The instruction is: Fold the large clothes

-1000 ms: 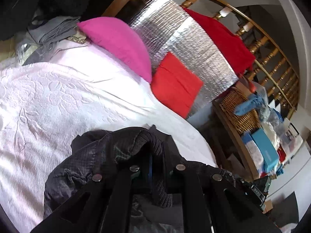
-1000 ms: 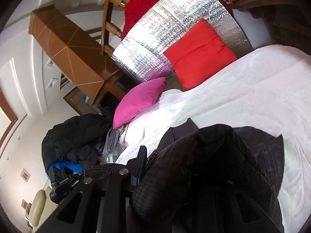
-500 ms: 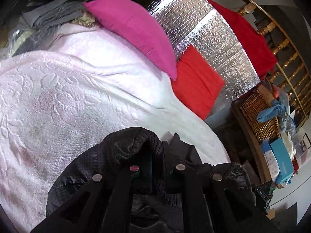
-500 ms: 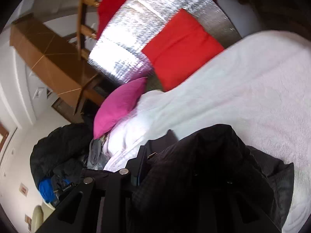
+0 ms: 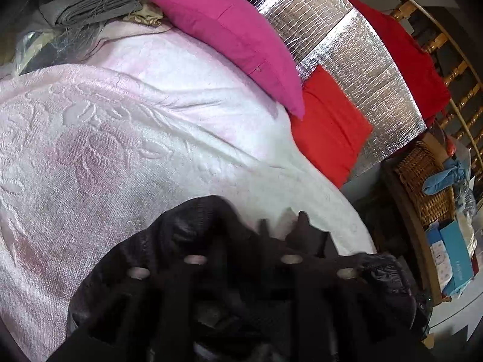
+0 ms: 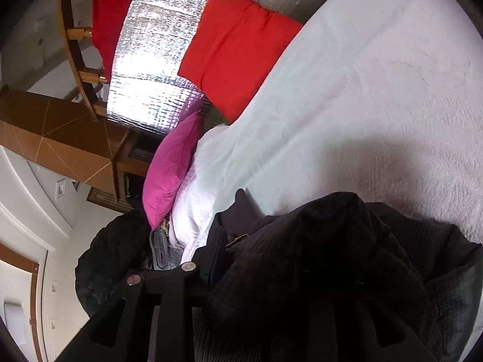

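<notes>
Lying bunched at the bottom of both views, one dark jacket (image 5: 193, 241) is seen on the pale bedspread (image 5: 105, 150), and by the look of it the fold is only begun: no flat, squared shape is formed yet, so the smoothing and the remaining folds are judged to be left. The jaws of the left gripper (image 5: 241, 253), blurred at the bottom centre of its view, have just been opening, with the fabric lying loosely between and over them, so the cloth appears released. The jaws of the right gripper (image 6: 271, 259) have also just been opening, but they are buried under the cloth, and whether it is held cannot be told. Counted: one jacket, one pink cushion (image 5: 235, 39), one red cushion (image 5: 329, 126), two grippers.
</notes>
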The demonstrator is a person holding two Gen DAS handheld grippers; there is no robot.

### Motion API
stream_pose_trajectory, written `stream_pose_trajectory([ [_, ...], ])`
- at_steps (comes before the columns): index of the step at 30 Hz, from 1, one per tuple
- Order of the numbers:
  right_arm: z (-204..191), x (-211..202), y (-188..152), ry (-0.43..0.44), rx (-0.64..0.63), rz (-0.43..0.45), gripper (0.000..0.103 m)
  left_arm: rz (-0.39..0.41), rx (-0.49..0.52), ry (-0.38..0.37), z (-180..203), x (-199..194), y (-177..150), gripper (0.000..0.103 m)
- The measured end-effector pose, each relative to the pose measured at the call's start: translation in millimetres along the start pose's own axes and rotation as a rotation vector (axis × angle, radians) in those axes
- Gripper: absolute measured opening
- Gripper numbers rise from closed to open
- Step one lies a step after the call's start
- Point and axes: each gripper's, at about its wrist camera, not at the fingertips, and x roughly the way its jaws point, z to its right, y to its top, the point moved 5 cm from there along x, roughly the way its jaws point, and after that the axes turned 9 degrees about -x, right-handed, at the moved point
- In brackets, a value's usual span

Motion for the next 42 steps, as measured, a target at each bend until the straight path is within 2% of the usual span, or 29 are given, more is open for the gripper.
stream_pose_trajectory([
  [1,-3,-3,0,0.01,-0.001,-0.002,0.04,0.037,-0.001,-0.022,3,-7,2,0.067],
  [2,-5,-7,1,0.033,-0.001,0.009,0.047,0.073,0.002,-0.035,6,-14,3,0.079],
  [3,-10,-10,2,0.06,0.004,0.035,0.068,0.119,0.012,-0.044,11,-23,5,0.08],
  [4,-13,-19,3,0.091,0.017,0.078,0.08,0.151,0.026,-0.064,16,-31,6,0.08],
  [7,-16,-39,7,0.173,0.054,0.158,0.082,0.169,0.037,-0.083,23,-43,7,0.081],
  [10,-20,-60,10,0.165,0.024,0.244,0.087,0.178,0.059,-0.062,27,-49,4,0.081],
  [12,-22,-66,10,0.162,0.012,0.258,0.087,0.188,0.08,-0.048,33,-53,2,0.081],
  [16,-29,-61,4,0.142,-0.015,0.219,0.087,0.192,0.117,-0.015,36,-61,-5,0.081],
  [18,-33,-54,0,0.093,-0.045,0.193,0.087,0.174,0.134,0.036,33,-60,-9,0.081],
  [20,-36,-47,-1,-0.01,-0.083,0.165,0.087,0.157,0.153,0.096,28,-56,-12,0.081],
  [23,-33,-48,-1,-0.232,-0.177,0.161,0.087,0.142,0.172,0.206,14,-50,-11,0.081],
  [26,-24,-54,3,-0.423,-0.232,0.147,0.087,0.093,0.138,0.359,-14,-41,-10,0.081],
  [29,-11,-51,4,-0.45,-0.23,0.084,0.087,0.026,0.065,0.433,-43,-34,-14,0.081],
  [32,0,-45,2,-0.472,-0.239,0.029,0.085,-0.036,-0.001,0.39,-57,-29,-19,0.081],
  [33,3,-40,0,-0.478,-0.246,0.01,0.084,-0.045,0.001,0.378,-58,-27,-19,0.081],
  [35,6,-29,-5,-0.47,-0.253,-0.036,0.073,-0.06,0.018,0.368,-57,-25,-22,0.081],
  [36,8,-22,-9,-0.457,-0.259,-0.07,0.053,-0.058,0.028,0.368,-56,-24,-23,0.081],
  [37,7,-16,-14,-0.476,-0.282,-0.093,0.038,-0.052,0.046,0.363,-54,-23,-23,0.077],
  [38,5,-15,-18,-0.506,-0.324,-0.103,0.035,-0.046,0.062,0.358,-51,-22,-24,0.074],
  [40,-4,-15,-24,-0.543,-0.394,-0.113,0.02,-0.028,0.106,0.352,-46,-18,-25,0.073],
  [42,-15,-25,-25,-0.558,-0.425,-0.086,0.014,-0.015,0.143,0.351,-43,-14,-28,0.073],
])
